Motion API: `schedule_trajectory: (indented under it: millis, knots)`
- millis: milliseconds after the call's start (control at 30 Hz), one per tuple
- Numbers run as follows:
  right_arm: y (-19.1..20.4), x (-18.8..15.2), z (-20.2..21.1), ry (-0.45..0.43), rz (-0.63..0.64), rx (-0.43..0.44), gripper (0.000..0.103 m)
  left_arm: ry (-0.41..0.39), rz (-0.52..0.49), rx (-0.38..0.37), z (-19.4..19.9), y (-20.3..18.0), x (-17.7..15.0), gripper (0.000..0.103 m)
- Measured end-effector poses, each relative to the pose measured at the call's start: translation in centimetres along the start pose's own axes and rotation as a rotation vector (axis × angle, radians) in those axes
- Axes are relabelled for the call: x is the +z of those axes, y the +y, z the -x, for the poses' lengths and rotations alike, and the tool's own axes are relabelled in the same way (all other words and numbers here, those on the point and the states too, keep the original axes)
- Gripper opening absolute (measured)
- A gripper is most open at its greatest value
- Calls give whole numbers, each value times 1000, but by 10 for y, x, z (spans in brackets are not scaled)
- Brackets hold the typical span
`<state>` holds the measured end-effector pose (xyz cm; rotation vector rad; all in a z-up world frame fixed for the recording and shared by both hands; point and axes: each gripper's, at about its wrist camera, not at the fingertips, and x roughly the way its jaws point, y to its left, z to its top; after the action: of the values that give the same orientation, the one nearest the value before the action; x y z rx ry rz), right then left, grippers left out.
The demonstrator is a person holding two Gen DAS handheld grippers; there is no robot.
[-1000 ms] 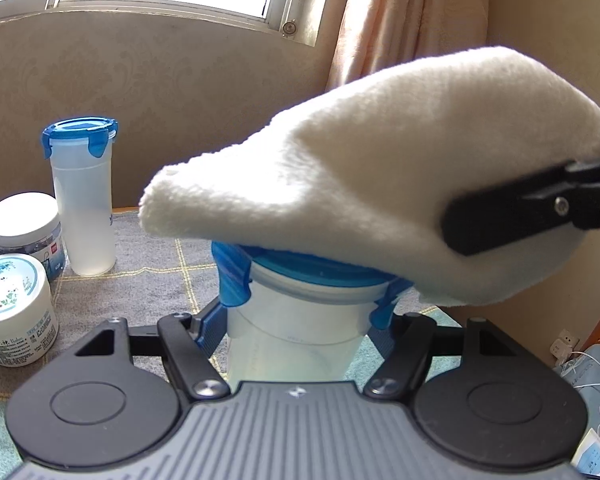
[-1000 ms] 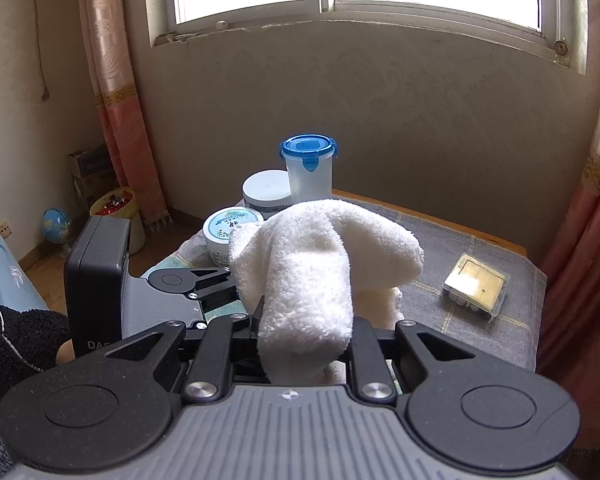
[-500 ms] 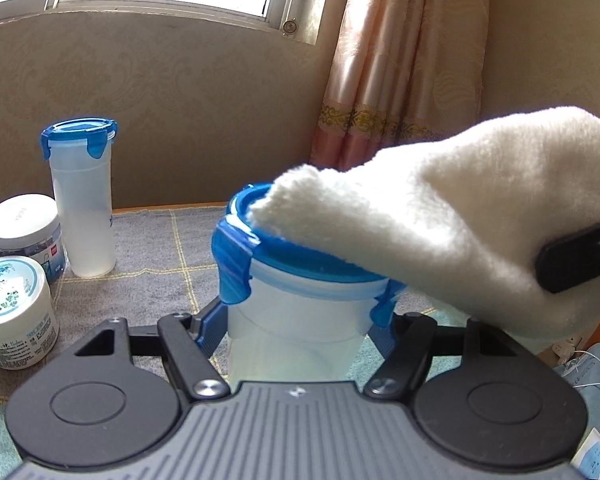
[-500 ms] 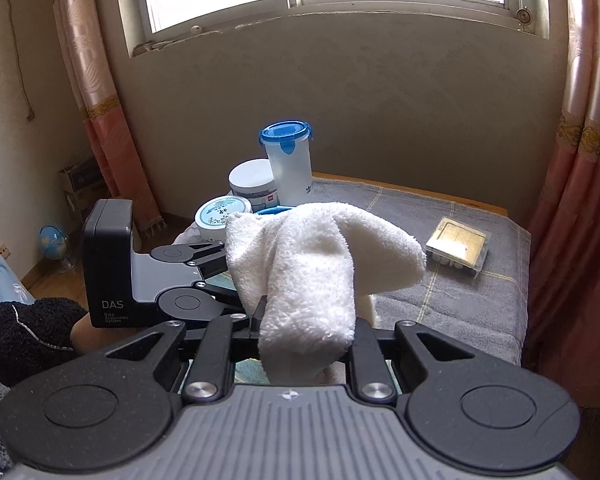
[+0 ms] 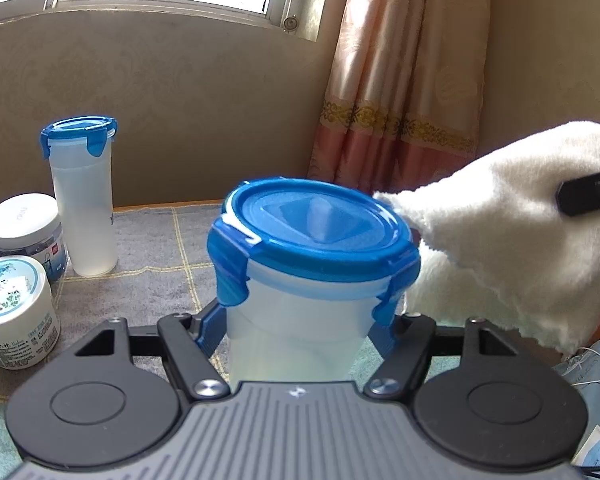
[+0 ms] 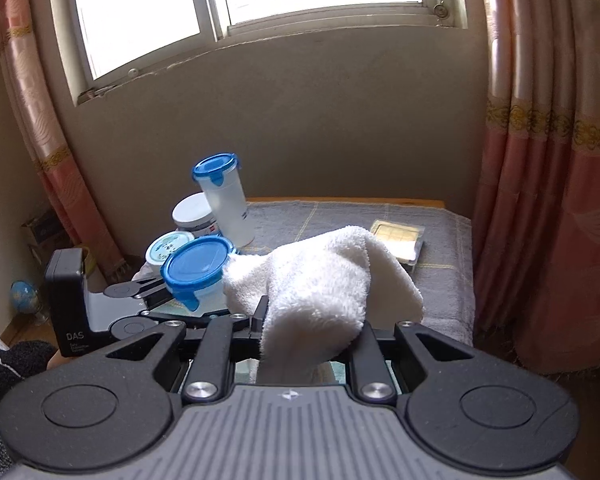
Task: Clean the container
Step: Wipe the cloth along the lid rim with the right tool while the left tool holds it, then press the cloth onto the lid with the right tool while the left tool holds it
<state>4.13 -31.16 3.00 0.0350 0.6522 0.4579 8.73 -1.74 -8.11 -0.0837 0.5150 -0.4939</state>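
Note:
A clear container with a blue clip lid [image 5: 312,280] sits between the blue fingers [image 5: 212,328] of my left gripper [image 5: 298,330], whose jaws are closing a little and press on its sides. It also shows in the right wrist view as the container [image 6: 196,268], held off the table. My right gripper [image 6: 308,320] is shut on a folded white towel [image 6: 320,280]. The towel [image 5: 500,248] hangs to the right of the lid, its tip just touching the lid's rim. A black finger [image 5: 588,192] of the right gripper shows on the towel.
On the grey checked tablecloth [image 5: 152,248] stand a tall blue-lidded container [image 5: 82,200] and two white-lidded jars [image 5: 24,224] [image 5: 14,312] at the left. A clear box with yellow contents [image 6: 398,240] lies at the far right. Curtains [image 6: 548,160] hang on the right. A dark sleeve [image 6: 8,364] is at the lower left.
The towel, which lay over the lid, slid off to the right with my right gripper; the whole blue lid now shows. The left gripper and container stayed in place.

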Motion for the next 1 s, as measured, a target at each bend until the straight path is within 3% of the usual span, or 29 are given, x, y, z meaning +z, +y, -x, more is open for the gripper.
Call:
schedule_trajectory:
  millis: [167, 400, 633, 1000]
  knots:
    - [-8, 19, 8, -69, 10, -42, 21, -1, -6, 2, -1, 0, 0, 70]
    - [7, 60, -10, -151, 77, -19, 21, -2, -7, 1, -1, 0, 0, 69]
    - [42, 78, -52, -130, 158, 57, 21, -3, -9, -6, -2, 1, 0, 69]
    - [74, 50, -90, 38, 227, 148, 21, -10, 6, -17, -3, 5, 0, 69]
